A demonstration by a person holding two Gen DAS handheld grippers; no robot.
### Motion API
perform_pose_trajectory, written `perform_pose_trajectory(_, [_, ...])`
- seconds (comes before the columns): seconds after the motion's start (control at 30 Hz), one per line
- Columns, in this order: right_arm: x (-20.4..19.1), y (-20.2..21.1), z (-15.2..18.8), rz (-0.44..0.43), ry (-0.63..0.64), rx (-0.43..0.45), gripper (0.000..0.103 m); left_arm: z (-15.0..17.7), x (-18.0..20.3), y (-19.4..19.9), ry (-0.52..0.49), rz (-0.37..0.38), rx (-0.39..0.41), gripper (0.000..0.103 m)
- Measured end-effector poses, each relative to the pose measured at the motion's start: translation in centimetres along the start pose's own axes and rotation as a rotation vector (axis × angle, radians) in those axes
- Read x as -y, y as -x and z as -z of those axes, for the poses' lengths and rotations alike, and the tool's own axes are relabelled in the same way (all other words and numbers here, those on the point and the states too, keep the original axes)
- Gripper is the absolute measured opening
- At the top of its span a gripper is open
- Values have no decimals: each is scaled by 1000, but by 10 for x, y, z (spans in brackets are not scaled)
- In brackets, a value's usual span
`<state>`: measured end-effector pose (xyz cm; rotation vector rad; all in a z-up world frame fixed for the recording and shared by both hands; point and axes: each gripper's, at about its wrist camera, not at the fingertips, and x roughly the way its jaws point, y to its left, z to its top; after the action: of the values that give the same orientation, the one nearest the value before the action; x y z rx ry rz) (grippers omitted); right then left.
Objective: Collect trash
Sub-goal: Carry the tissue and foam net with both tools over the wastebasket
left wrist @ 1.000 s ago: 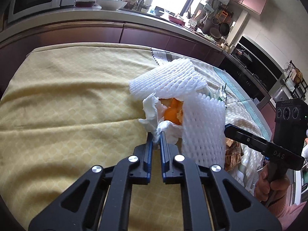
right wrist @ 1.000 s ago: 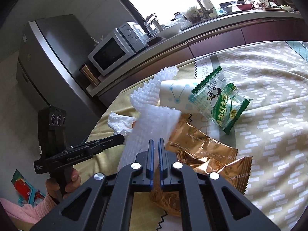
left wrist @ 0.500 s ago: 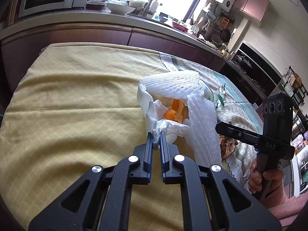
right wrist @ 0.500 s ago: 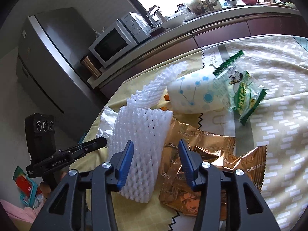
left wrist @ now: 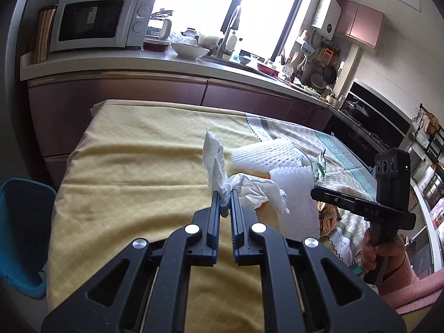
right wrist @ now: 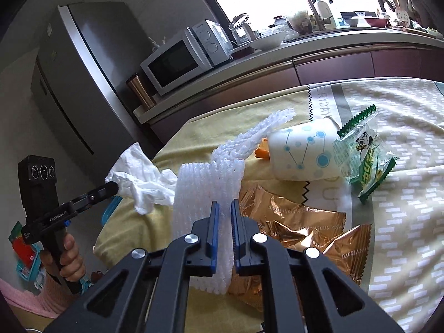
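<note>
My left gripper (left wrist: 224, 194) is shut on a crumpled white tissue (left wrist: 249, 187) and holds it lifted above the yellow tablecloth (left wrist: 133, 172); the tissue also shows in the right wrist view (right wrist: 141, 177). My right gripper (right wrist: 224, 208) is shut on a white foam fruit net (right wrist: 205, 194), which stands on the table; the net also shows in the left wrist view (left wrist: 297, 194). A second foam net (left wrist: 266, 155) lies behind. Orange peel (right wrist: 260, 152), a dotted paper cup (right wrist: 302, 152), a green snack wrapper (right wrist: 363, 158) and gold wrappers (right wrist: 305, 227) lie nearby.
A blue bin (left wrist: 19, 236) stands on the floor at the table's left edge. A kitchen counter (left wrist: 138, 63) with a microwave (left wrist: 97, 22) runs behind the table. A fridge (right wrist: 83, 83) stands at the left in the right wrist view.
My left gripper has lifted the tissue up and away from the pile, uncovering the peel. My right gripper opened, then shut on the foam net.
</note>
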<state>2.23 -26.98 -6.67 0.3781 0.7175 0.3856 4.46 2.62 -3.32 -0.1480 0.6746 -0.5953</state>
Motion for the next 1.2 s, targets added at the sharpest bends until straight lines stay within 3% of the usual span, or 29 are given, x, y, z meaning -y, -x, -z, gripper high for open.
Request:
perform_pose_trajectory(0.5, [-31, -2, -16, -73, 78, 43, 7, 2, -21, 45, 34, -94, 74, 8])
perform_pose_trajectory(1.2, [-106, -64, -42, -230, 181, -10, 7, 13, -64, 113, 114, -237, 160, 8])
